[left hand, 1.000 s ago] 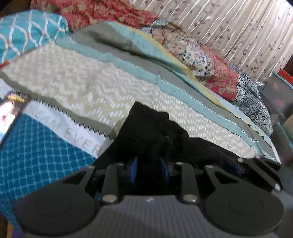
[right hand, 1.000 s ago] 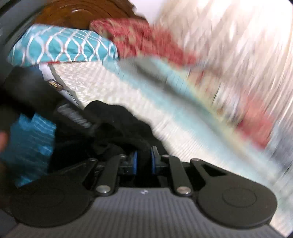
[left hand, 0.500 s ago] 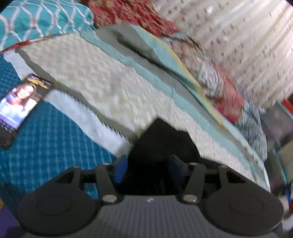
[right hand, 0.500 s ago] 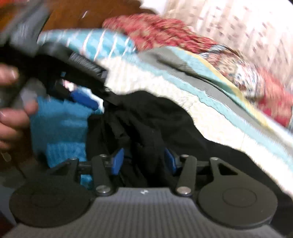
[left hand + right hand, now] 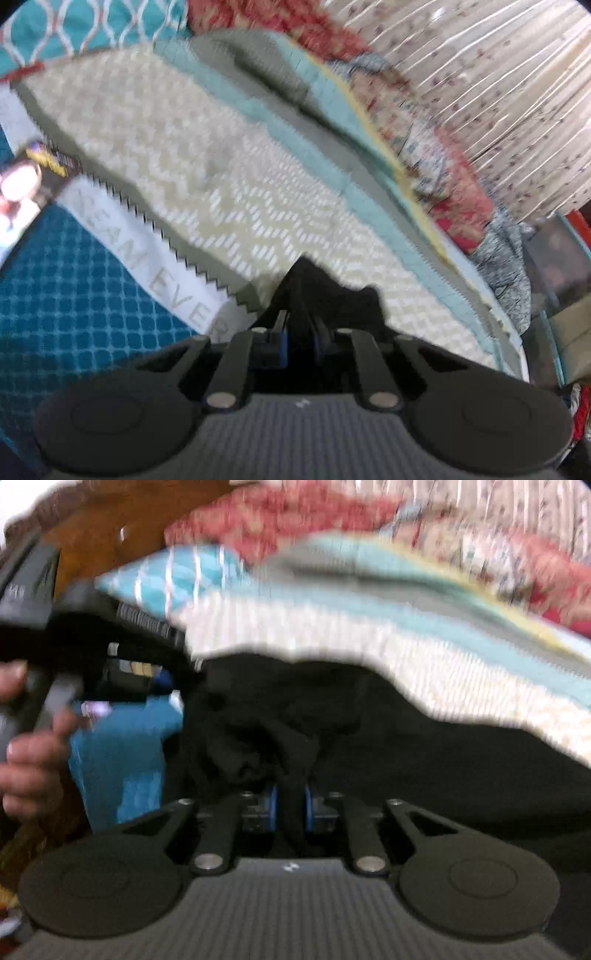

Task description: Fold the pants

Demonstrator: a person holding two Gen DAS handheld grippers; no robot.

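The black pants (image 5: 424, 760) lie bunched on the bed's patchwork cover. In the right wrist view my right gripper (image 5: 290, 805) is shut on a fold of the black cloth between its blue pads. In the left wrist view my left gripper (image 5: 299, 332) is shut on a peak of the black pants (image 5: 325, 299), which rises between its fingers. The left gripper (image 5: 110, 657) and the hand holding it show at the left of the right wrist view, beside the pants' edge. Both views are blurred.
The bed cover (image 5: 207, 177) has cream, teal and blue patches. A teal patterned pillow (image 5: 74, 29) and red floral bedding (image 5: 443, 177) lie at the back, with a pleated curtain (image 5: 498, 92) behind. A printed packet (image 5: 26, 177) lies at the left. A wooden headboard (image 5: 110, 528) is behind.
Both grippers were open around the black cloth half a second ago and have now shut on it. One second ago both were shut, so each has let go and gripped again.
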